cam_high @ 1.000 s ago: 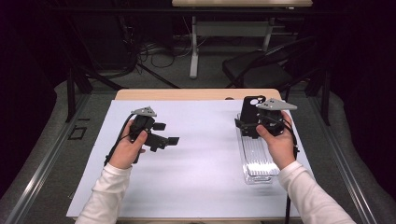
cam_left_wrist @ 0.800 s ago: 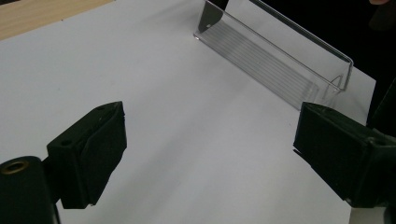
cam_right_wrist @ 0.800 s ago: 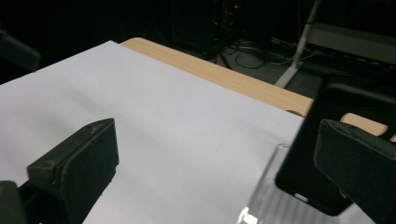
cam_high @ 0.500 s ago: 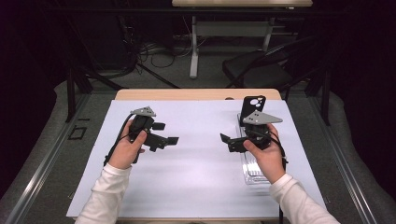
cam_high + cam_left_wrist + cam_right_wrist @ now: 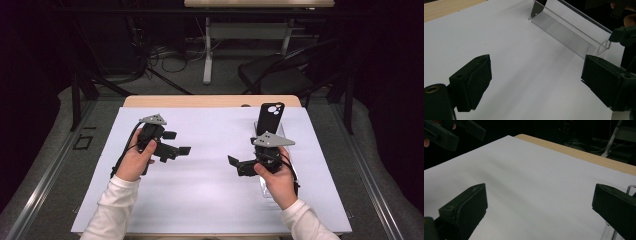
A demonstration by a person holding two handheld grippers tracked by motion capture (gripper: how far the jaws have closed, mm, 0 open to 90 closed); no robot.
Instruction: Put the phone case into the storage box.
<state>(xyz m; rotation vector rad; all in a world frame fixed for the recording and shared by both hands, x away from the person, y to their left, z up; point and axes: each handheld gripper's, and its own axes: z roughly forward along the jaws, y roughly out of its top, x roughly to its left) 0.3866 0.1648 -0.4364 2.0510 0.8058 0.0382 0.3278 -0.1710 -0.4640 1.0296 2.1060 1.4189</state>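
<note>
A black phone (image 5: pixel 270 116) stands upright at the far end of a clear acrylic stand (image 5: pixel 276 190) on the right of the white sheet (image 5: pixel 210 200). My right gripper (image 5: pixel 237 165) hovers just left of the stand, jaws pointing left, open and empty (image 5: pixel 536 212). My left gripper (image 5: pixel 178 143) sits on the left side, jaws pointing right, open with nothing between them (image 5: pixel 536 87). The left gripper view looks across the sheet at the clear stand (image 5: pixel 571 32) and the right gripper (image 5: pixel 624 35). The right gripper view catches the left gripper (image 5: pixel 446 132) at the top left.
The sheet covers a wooden table whose far edge (image 5: pixel 210 101) shows bare. Between the two grippers lies open white sheet. A dark chair (image 5: pixel 280 75) and a desk frame (image 5: pixel 207 55) stand on the floor beyond the table.
The right hand has come away from the phone and stand, moving nearer and lower, and its jaws now point left. The left hand has kept still.
</note>
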